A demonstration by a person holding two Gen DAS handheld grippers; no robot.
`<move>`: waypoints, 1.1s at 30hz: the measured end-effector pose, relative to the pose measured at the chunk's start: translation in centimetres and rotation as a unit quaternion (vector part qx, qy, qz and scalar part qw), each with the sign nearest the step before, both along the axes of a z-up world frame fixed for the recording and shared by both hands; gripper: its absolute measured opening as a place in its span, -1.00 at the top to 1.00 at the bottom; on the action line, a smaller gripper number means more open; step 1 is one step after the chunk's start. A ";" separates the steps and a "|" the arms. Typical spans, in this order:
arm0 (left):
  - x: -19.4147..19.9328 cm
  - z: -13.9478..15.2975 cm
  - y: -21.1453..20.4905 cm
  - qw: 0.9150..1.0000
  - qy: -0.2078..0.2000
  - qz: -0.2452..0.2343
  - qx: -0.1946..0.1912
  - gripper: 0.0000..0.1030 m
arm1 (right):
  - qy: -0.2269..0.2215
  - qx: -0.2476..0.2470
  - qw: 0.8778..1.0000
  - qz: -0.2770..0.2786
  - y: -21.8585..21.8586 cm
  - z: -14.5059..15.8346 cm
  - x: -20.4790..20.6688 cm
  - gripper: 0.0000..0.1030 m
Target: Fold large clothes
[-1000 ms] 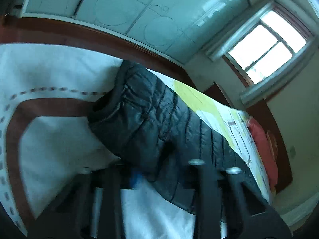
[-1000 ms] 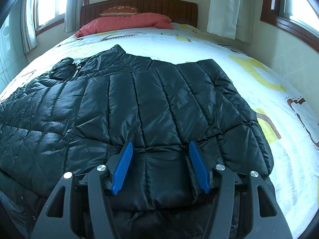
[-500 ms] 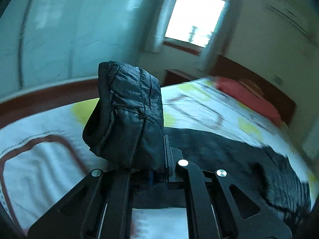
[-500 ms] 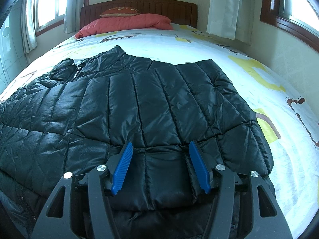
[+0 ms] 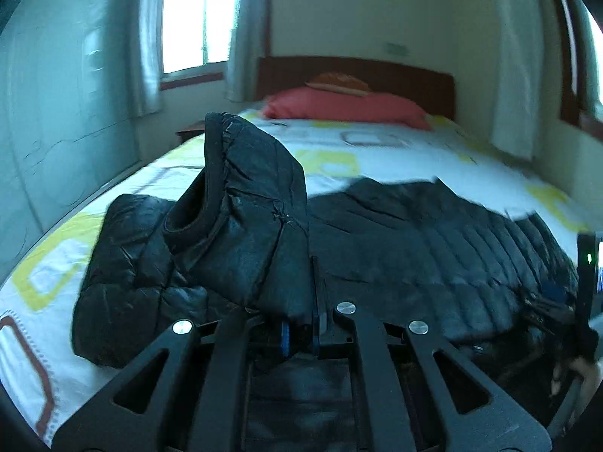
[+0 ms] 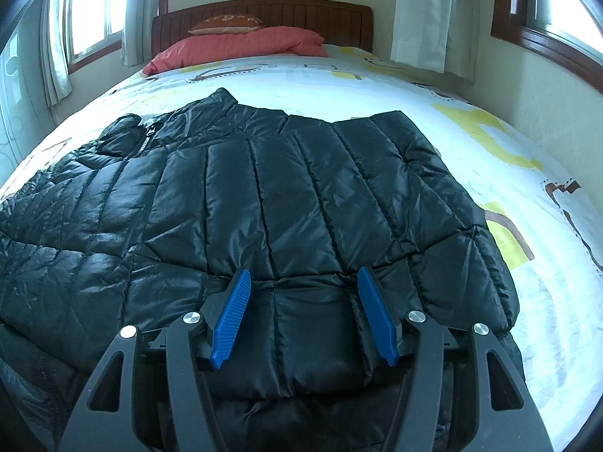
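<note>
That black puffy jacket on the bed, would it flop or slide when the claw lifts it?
Probably floppy: the sleeve pinched in the left claw droops and creases. The jacket looks shiny, so likely slippery. Its puffed quilting suggests it is light for its size.

**Glossy quilting on matt cotton**

The black puffer jacket (image 6: 301, 203) is quilted, shiny synthetic cloth, creased. Its cuff (image 5: 188, 222) looks matt and ribbed. The bedsheet (image 6: 546, 263) is matt printed cloth. At 12 o'clock, the headboard (image 6: 264, 11) is grooved, varnished wood. The right gripper (image 6: 303, 316) has ridged blue plastic pads (image 6: 231, 320).
</note>
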State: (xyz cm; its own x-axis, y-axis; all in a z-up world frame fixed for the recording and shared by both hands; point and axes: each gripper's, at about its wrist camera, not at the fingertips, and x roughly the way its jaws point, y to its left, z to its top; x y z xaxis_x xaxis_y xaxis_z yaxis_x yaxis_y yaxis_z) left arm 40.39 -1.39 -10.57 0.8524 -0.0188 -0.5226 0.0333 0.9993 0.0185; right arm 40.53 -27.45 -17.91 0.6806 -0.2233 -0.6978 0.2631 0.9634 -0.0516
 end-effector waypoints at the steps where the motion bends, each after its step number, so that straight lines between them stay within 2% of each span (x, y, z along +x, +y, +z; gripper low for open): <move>1: -0.2 -0.6 -0.4 1.000 0.003 -0.006 0.003 0.86 | -0.001 0.002 1.000 0.000 -0.1 0.0 0.0 -0.15; 8: 0.7 -2.7 -5.7 0.998 0.030 -0.036 0.030 0.86 | -0.001 0.002 1.000 -0.001 -0.2 0.0 0.0 -0.15; 12: 1.3 -3.4 -6.1 0.997 0.044 -0.042 0.048 0.82 | -0.001 0.001 1.000 -0.001 -0.1 0.0 0.0 -0.15; 13: 1.1 -3.4 -6.3 0.997 0.043 -0.042 0.051 0.78 | -0.001 0.001 1.000 -0.001 -0.2 0.0 0.1 -0.15; 15: 1.0 -3.4 -6.7 0.997 0.040 -0.052 0.050 0.38 | -0.001 0.001 1.000 -0.002 -0.2 0.0 0.0 -0.15; 16: 1.0 -3.4 -7.0 0.997 0.038 -0.054 0.049 0.29 | -0.001 0.001 1.000 -0.002 -0.1 0.0 0.0 -0.15; 17: 0.8 -3.3 -7.0 0.997 0.036 -0.056 0.047 0.10 | -0.001 0.000 1.000 -0.002 -0.1 0.0 0.1 -0.15; 18: 0.6 -3.1 -7.0 0.997 0.035 -0.059 0.042 0.04 | 0.000 0.000 1.000 -0.002 -0.2 0.0 0.1 -0.15; 25: -1.3 -2.0 -5.1 0.997 0.042 -0.069 -0.001 -0.15 | 0.004 -0.003 1.000 -0.002 -0.1 0.3 0.2 -0.15; 28: -2.1 -1.3 -3.4 0.996 0.045 -0.068 -0.019 -0.19 | 0.002 -0.001 1.000 -0.006 0.0 1.2 -0.1 -0.15; 30: -2.8 -0.9 -2.1 0.997 0.042 -0.065 -0.030 -0.31 | -0.009 0.006 1.000 -0.004 0.5 2.3 -0.6 -0.15; 33: -3.6 -0.3 -0.5 0.996 0.042 -0.064 -0.043 -0.34 | -0.027 0.007 1.000 0.012 2.4 4.0 -1.3 -0.18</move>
